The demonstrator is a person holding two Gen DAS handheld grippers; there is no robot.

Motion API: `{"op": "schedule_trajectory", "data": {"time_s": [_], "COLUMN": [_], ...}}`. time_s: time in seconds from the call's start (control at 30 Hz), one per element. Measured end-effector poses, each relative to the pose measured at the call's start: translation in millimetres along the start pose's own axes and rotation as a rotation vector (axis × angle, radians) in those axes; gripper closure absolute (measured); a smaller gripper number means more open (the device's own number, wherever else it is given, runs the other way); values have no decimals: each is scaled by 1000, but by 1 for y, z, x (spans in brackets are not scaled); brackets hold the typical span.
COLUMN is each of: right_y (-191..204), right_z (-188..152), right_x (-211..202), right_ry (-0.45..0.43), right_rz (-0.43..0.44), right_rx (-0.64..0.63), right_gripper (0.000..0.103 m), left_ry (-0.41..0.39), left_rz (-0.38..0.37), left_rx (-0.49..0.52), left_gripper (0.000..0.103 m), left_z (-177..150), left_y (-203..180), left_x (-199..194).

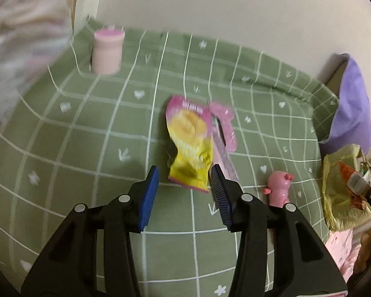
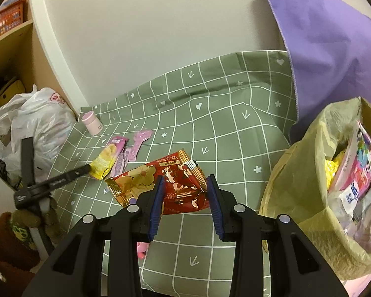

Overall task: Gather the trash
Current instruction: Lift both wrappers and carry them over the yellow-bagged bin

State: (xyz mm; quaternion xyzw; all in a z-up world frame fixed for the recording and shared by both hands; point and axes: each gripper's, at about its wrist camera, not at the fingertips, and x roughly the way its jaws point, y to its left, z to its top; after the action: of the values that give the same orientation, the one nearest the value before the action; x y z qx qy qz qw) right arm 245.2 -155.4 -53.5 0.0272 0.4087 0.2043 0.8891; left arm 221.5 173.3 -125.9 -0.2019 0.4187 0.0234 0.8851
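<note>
Left wrist view: left gripper [image 1: 184,184] jaws spread, nothing pinched, yellow-pink snack wrapper [image 1: 189,146] lying mid-frame on the green checked cloth [image 1: 86,128], probably light, crinkly, slippery, best nipped at its near edge; right wrist view: right gripper [image 2: 185,193] jaws apart around the red foil wrapper [image 2: 170,185], contact unclear.

Blurred by motion in left wrist view: yellow-pink snack wrapper [image 1: 189,146], pink cup [image 1: 108,52], print unreadable. Pink pig figure [image 1: 279,188] partly hidden behind gripper finger. Yellow trash bag [image 2: 306,198] cut off at right edge in both views
</note>
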Motion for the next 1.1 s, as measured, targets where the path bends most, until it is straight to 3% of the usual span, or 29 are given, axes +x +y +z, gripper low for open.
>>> {"op": "schedule_trajectory", "data": {"time_s": [0.13,0.17,0.2,0.3,0.47,0.73,0.93,1.1], "right_y": [-5,-8,-11,-19,-20,-14,-17,-32], "right_z": [-1,-1,-1,-1,4,15,24,26], "right_x": [-1,-2,-3,-6,-8,-25,-59,-103], "right_ry": [5,4,1,-12,-35,-102,-188,-274], "right_rz": [-4,-6,-9,-9,1,-4,-67,-163], "right_rx": [-5,-2,5,30,39,7,-21,-16], "right_gripper": [70,70,70,70,70,70,70,70], "left_ry": [19,14,10,-36,-156,-253,-273,-255], "left_rz": [33,39,50,60,47,-8,-128,-272], "left_rx": [-45,-46,-37,13,69,248,354,416], "left_gripper": [63,79,87,95,95,95,95,95], "left_z": [3,5,8,21,49,71,76,79], "left_y": [-2,-2,-4,-10,-24,-73,-122,-168], "left_x": [16,16,16,3,-39,-92,-107,-108]}}
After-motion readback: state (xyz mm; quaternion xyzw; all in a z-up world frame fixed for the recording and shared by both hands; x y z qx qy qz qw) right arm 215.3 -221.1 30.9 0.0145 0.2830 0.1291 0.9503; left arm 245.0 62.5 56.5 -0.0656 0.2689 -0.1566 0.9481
